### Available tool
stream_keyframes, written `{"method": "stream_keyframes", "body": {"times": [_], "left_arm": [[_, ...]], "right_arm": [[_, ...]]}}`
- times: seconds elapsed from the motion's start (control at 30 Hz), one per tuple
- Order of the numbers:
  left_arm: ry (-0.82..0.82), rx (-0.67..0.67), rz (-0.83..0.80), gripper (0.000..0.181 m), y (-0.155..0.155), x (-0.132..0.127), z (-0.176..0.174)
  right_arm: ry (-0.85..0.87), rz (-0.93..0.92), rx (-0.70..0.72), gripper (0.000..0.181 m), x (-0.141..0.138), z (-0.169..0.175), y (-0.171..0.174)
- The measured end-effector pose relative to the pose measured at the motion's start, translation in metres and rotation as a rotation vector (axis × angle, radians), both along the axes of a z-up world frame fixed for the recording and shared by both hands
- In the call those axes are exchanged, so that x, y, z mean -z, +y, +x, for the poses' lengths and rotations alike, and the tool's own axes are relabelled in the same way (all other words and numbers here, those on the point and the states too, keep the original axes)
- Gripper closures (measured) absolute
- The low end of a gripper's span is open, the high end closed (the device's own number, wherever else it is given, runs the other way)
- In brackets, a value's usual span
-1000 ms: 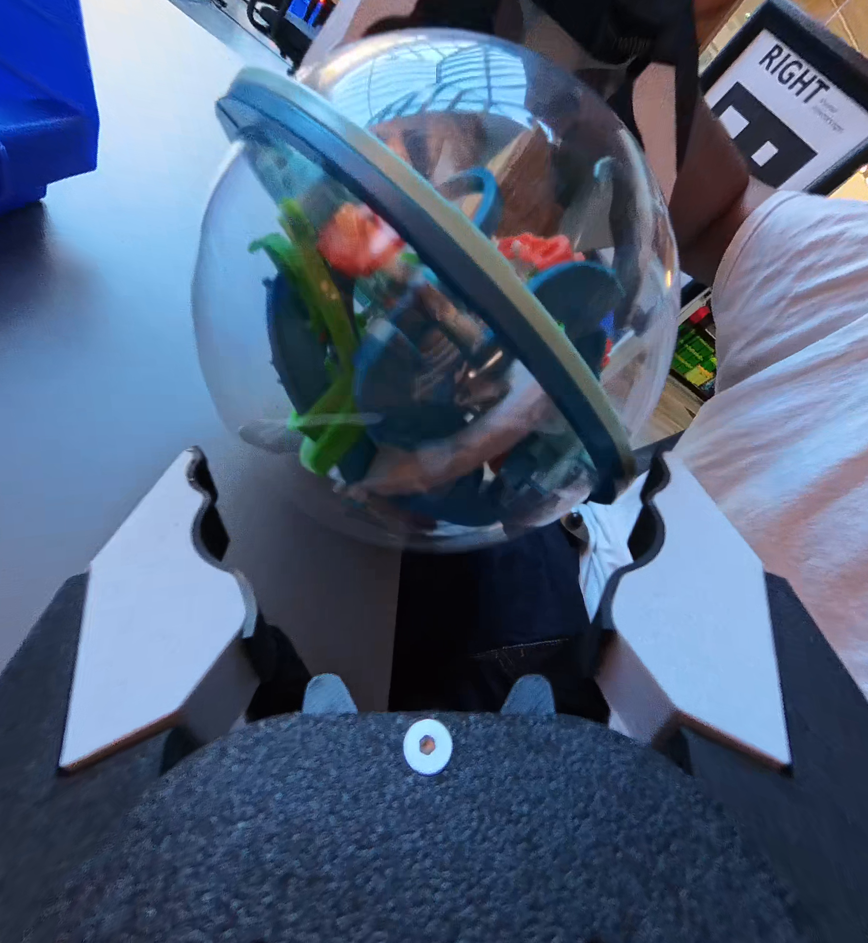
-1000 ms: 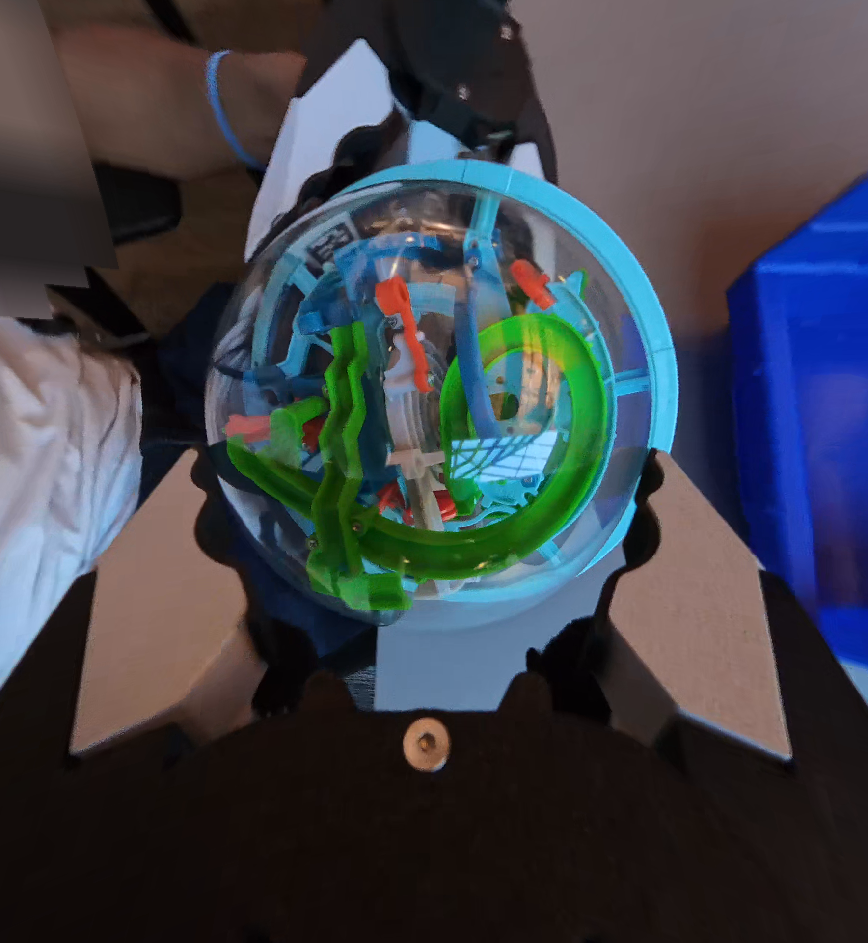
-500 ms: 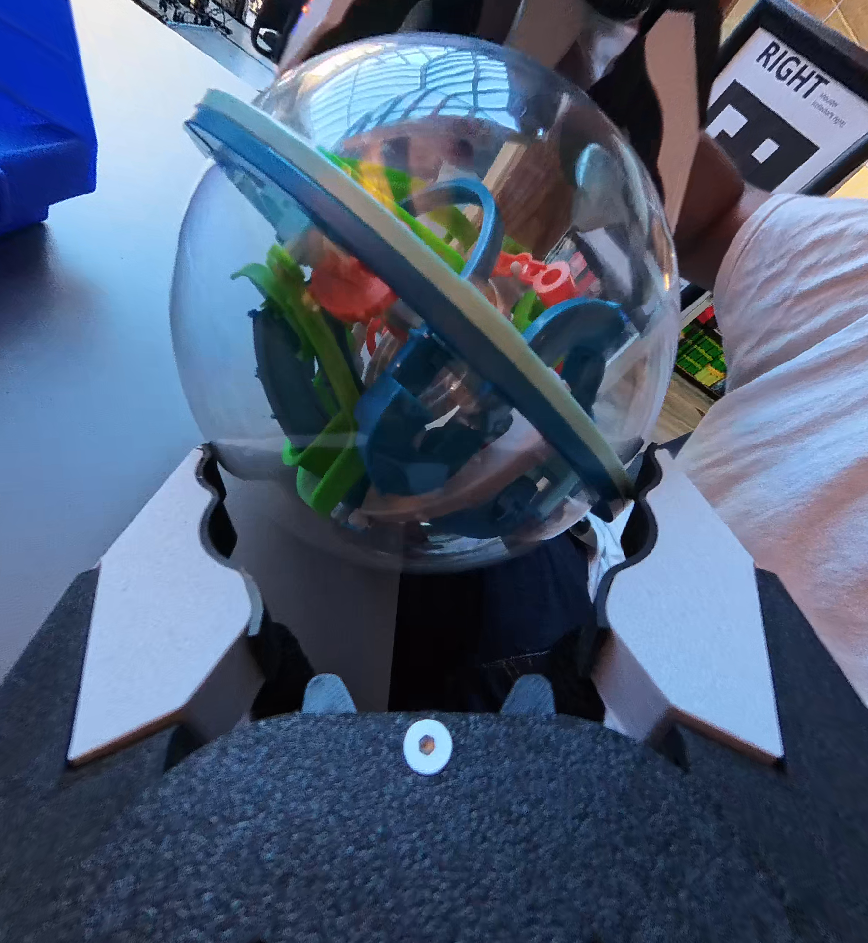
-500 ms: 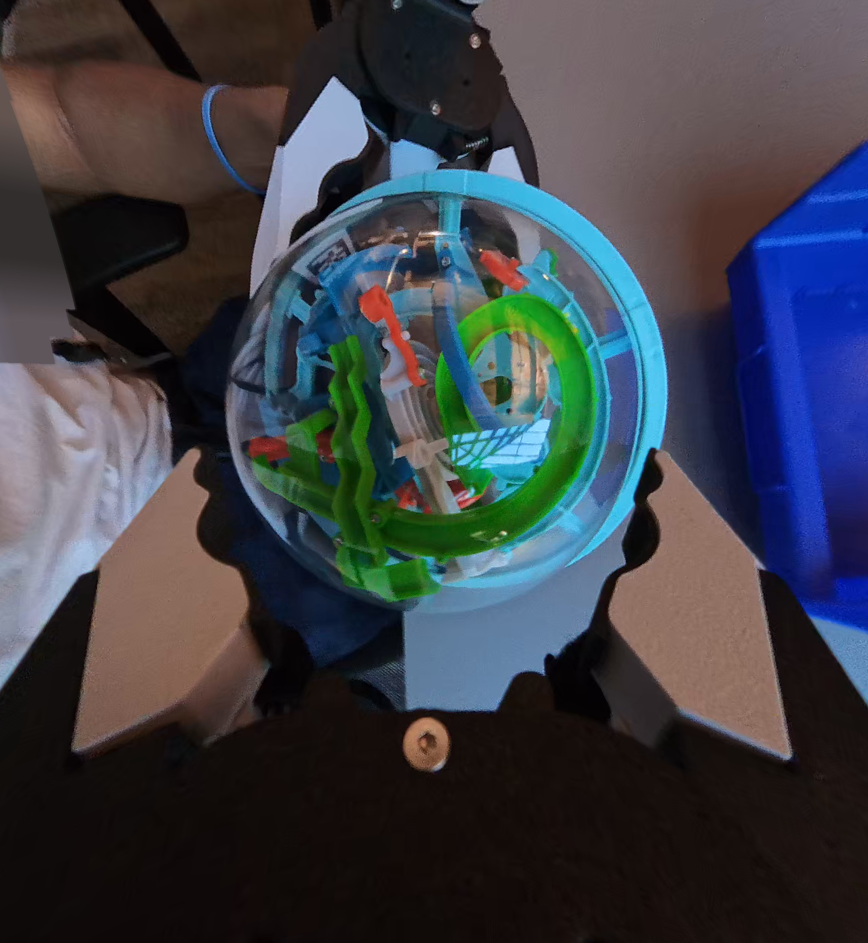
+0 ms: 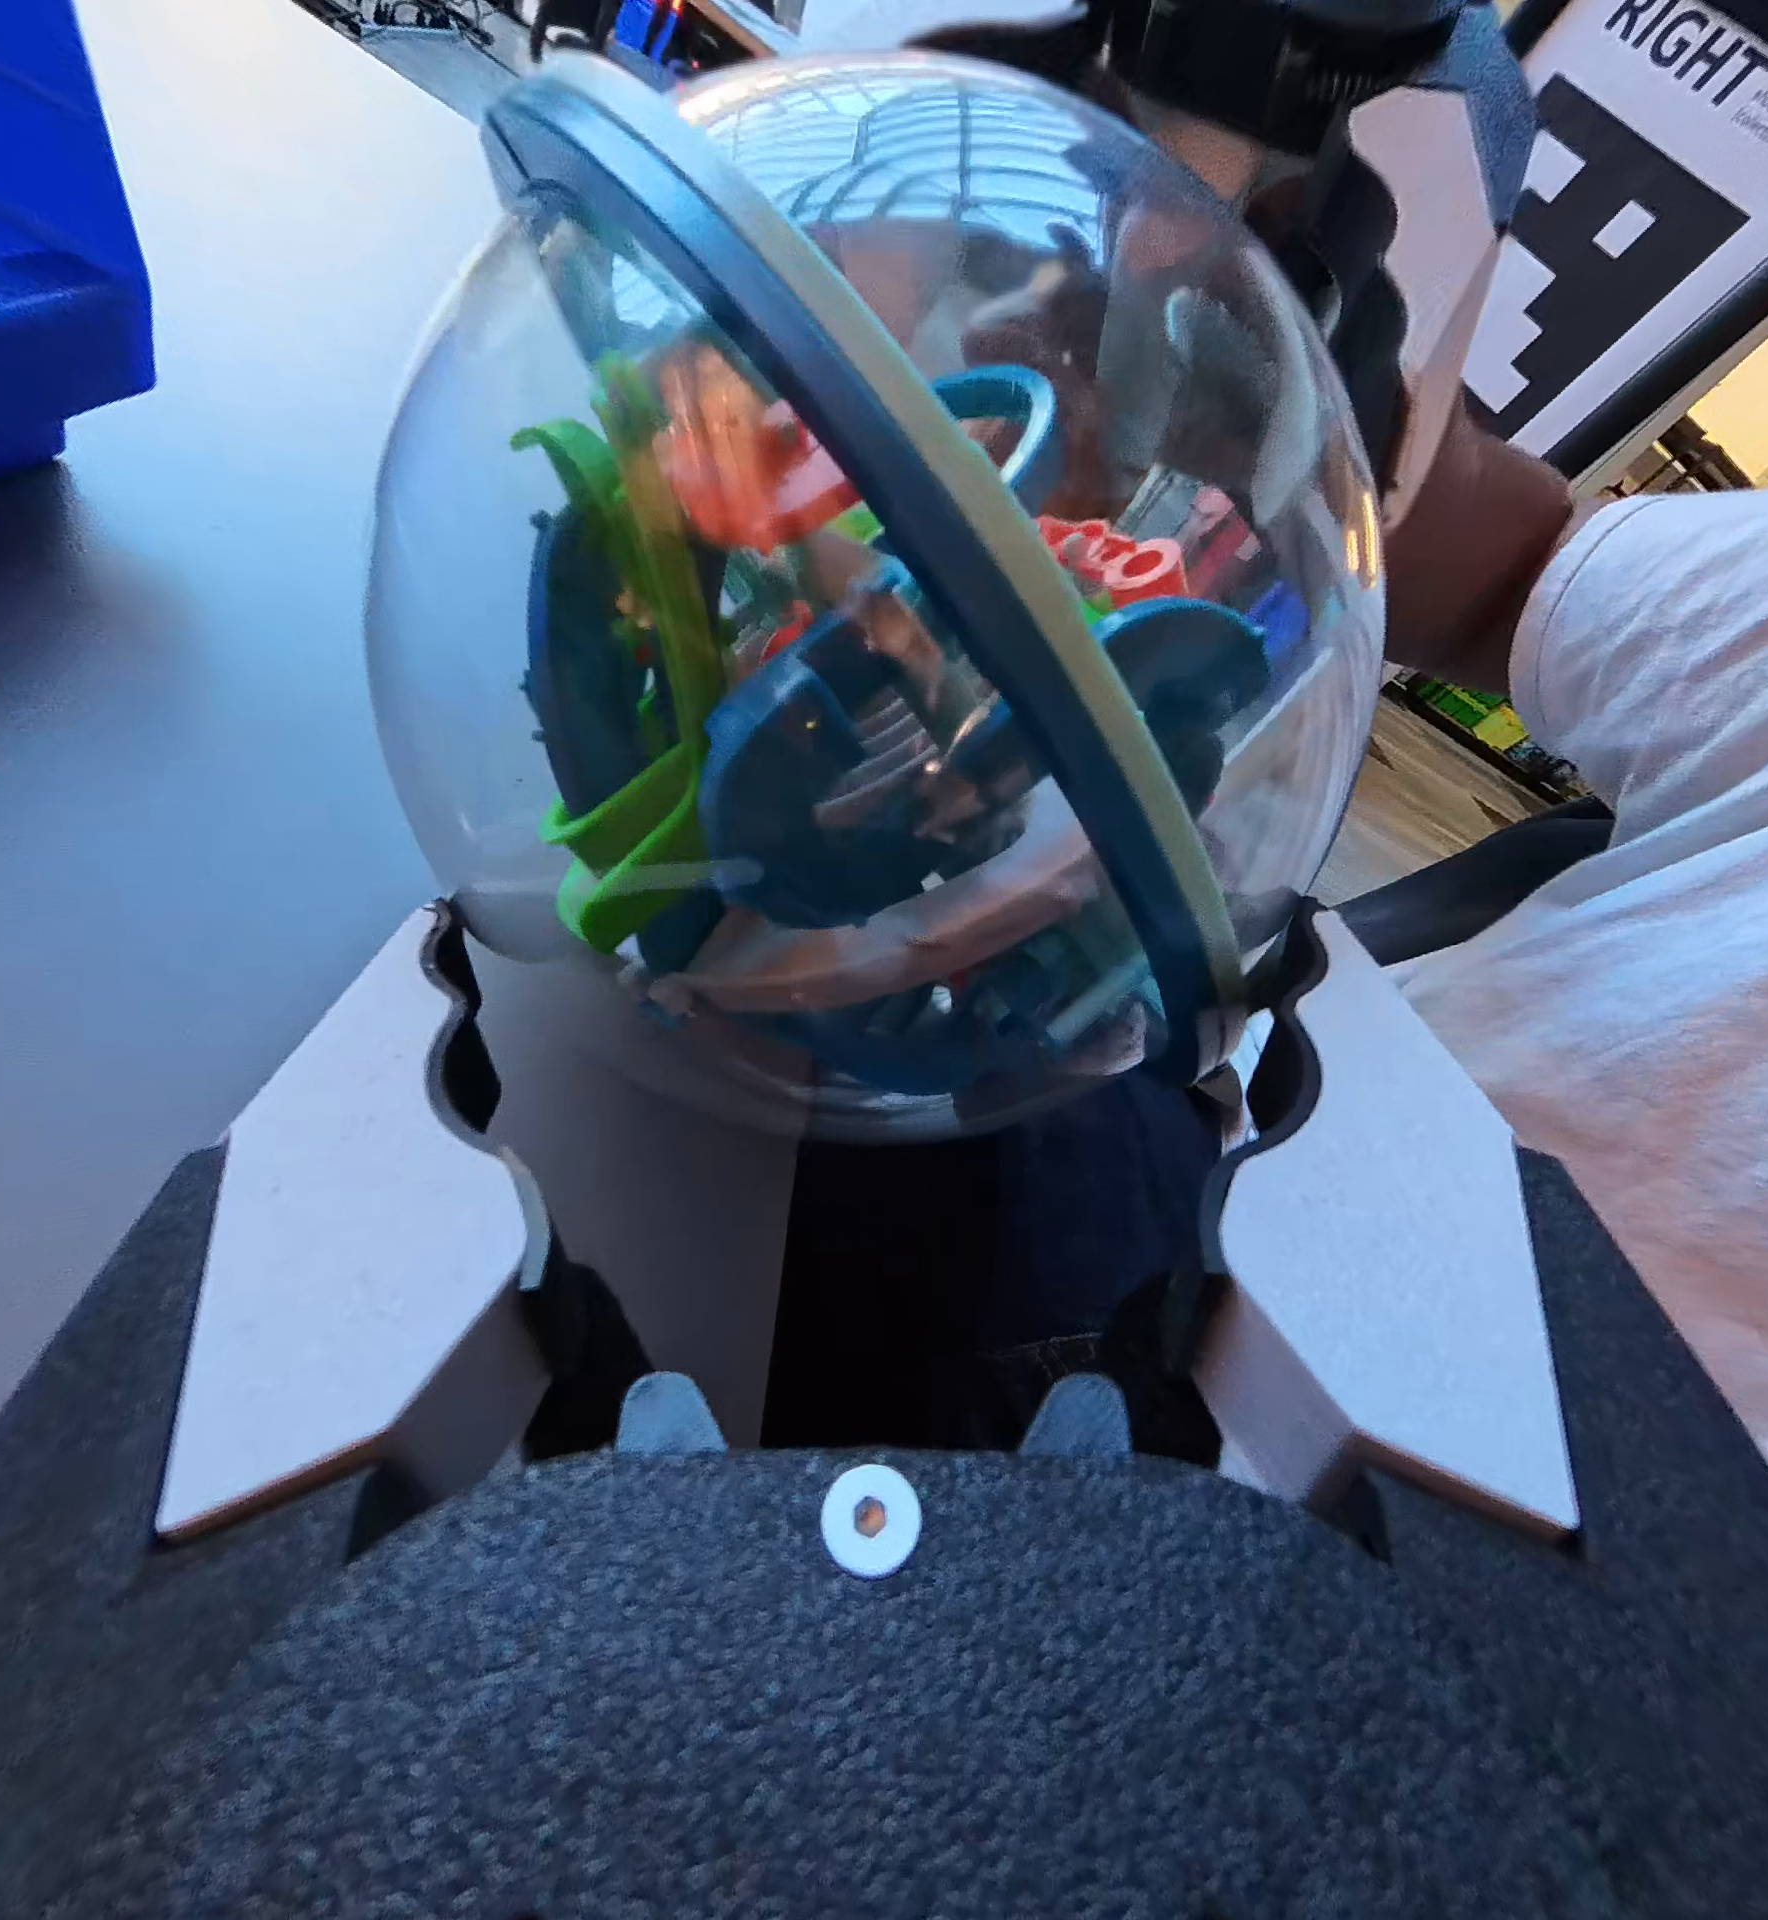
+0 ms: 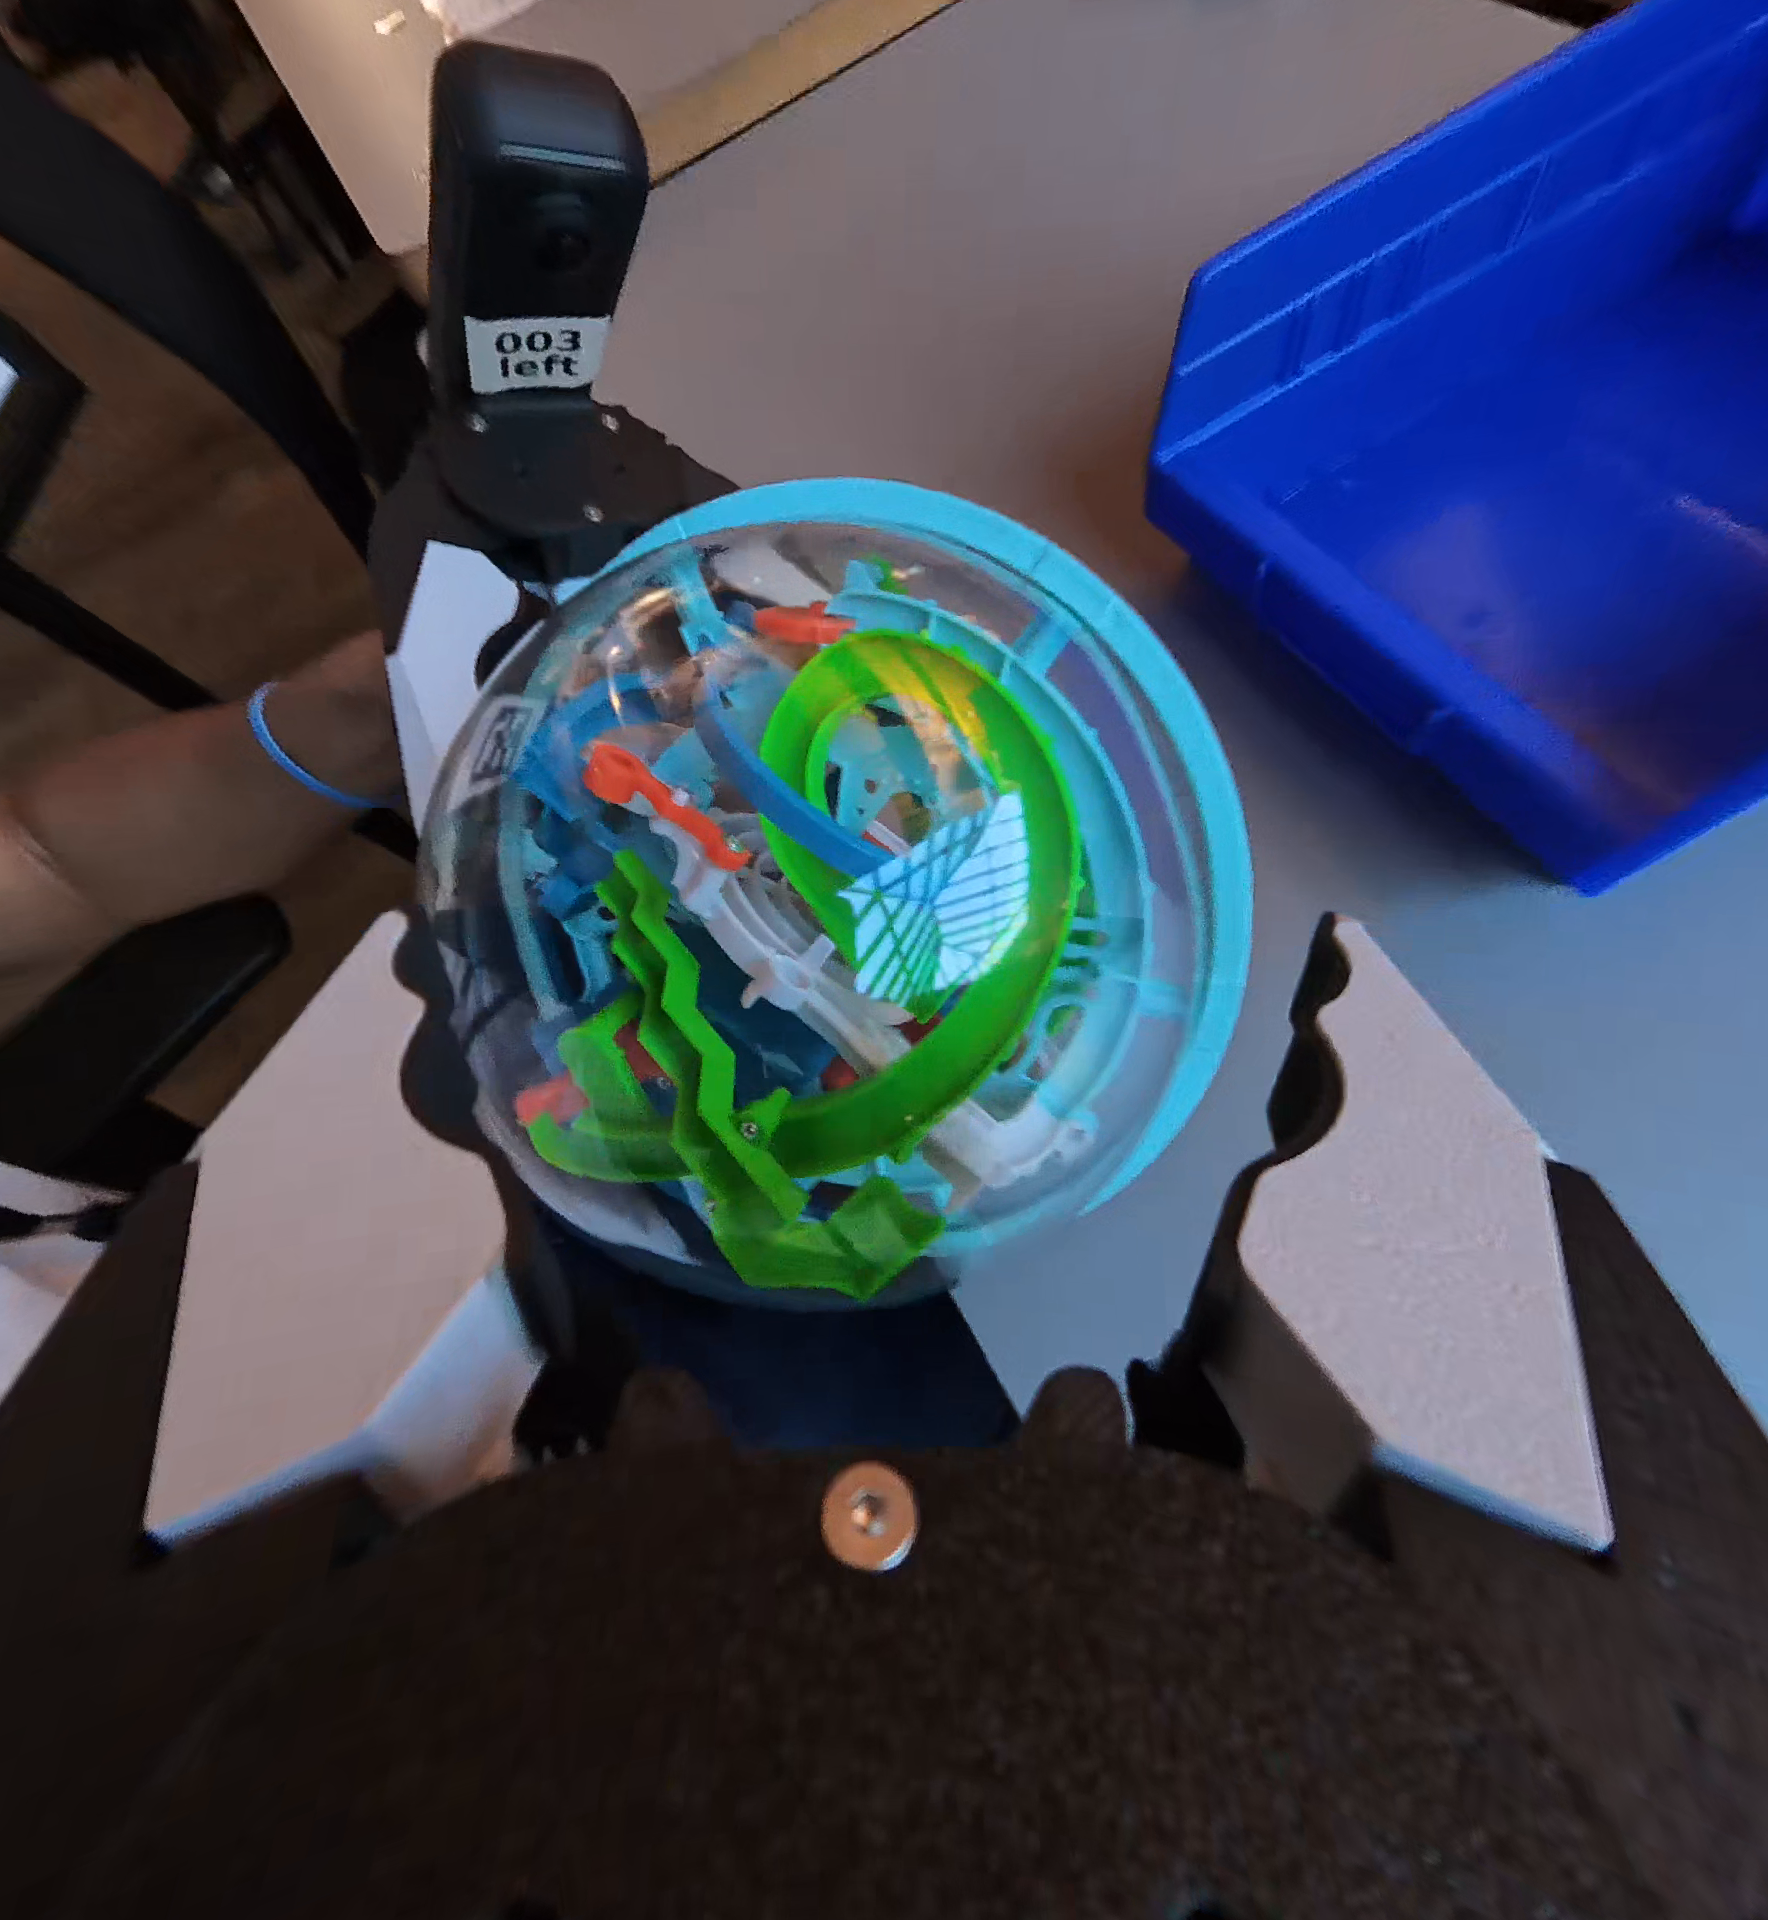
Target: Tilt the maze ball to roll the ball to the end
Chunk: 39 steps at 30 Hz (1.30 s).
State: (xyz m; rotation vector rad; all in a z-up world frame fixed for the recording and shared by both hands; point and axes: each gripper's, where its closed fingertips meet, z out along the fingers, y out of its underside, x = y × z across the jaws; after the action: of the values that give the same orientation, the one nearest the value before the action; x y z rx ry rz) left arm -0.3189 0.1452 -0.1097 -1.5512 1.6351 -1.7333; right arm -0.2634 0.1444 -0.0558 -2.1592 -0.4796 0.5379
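Here we see the maze ball (image 5: pixel 875 582) filling the centre of the left wrist view, a clear sphere with green, blue and orange tracks inside and a dark equator band running from upper left to lower right. The left gripper (image 5: pixel 869 935) has its fingers (image 5: pixel 371 1174) clasped on the sphere's lower sides, both tips touching the shell. In the right wrist view the maze ball (image 6: pixel 833 883) sits mid-frame, its light blue ring tilted toward the right. The right gripper (image 6: pixel 859 997) has its fingers (image 6: pixel 1379 1195) spread; the left one meets the shell, while the right one stands just beside the ring with a gap, so we read it as released. The small rolling ball inside we cannot make out. A blue bin (image 6: pixel 1524 436) rests on the grey worktop (image 6: pixel 963 312) at the upper right of that frame. A forearm with a blue band (image 6: pixel 282 753) shows at middle left.
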Motion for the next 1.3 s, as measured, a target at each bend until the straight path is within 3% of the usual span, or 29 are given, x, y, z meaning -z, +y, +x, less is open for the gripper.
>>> {"method": "stream_keyframes", "body": {"times": [0.2, 0.43, 0.63, 0.83, 0.97, 1.1, 1.3], "left_arm": [[0.034, -0.025, 0.045, 0.029, 0.002, 0.008, 0.003], [-0.026, 0.034, -0.014, 0.023, 0.019, -0.013, 0.004], [-0.018, 0.06, 0.005, 0.022, 0.024, -0.008, 0.022], [-0.019, 0.037, 0.003, 0.022, 0.024, -0.008, 0.022], [-0.014, 0.021, 0.008, 0.022, 0.022, -0.009, 0.024], [-0.006, -0.002, 0.013, 0.023, 0.02, -0.01, 0.025], [0.009, -0.015, 0.009, 0.023, 0.016, -0.008, 0.026]], "right_arm": [[0.083, -0.083, -0.064, 0.03, 0.013, -0.009, 0.005], [0.124, -0.172, -0.177, 0.03, 0.015, -0.001, 0.016], [0.157, -0.195, -0.237, 0.03, 0.014, 0.0, 0.025], [0.145, -0.005, -0.18, 0.028, -0.009, 0.018, 0.029], [0.108, 0.115, -0.099, 0.036, -0.036, 0.029, 0.008], [0.068, 0.075, -0.063, 0.027, -0.011, 0.012, -0.006], [0.034, 0.001, -0.094, 0.032, 0.019, 0.009, 0.001]]}}
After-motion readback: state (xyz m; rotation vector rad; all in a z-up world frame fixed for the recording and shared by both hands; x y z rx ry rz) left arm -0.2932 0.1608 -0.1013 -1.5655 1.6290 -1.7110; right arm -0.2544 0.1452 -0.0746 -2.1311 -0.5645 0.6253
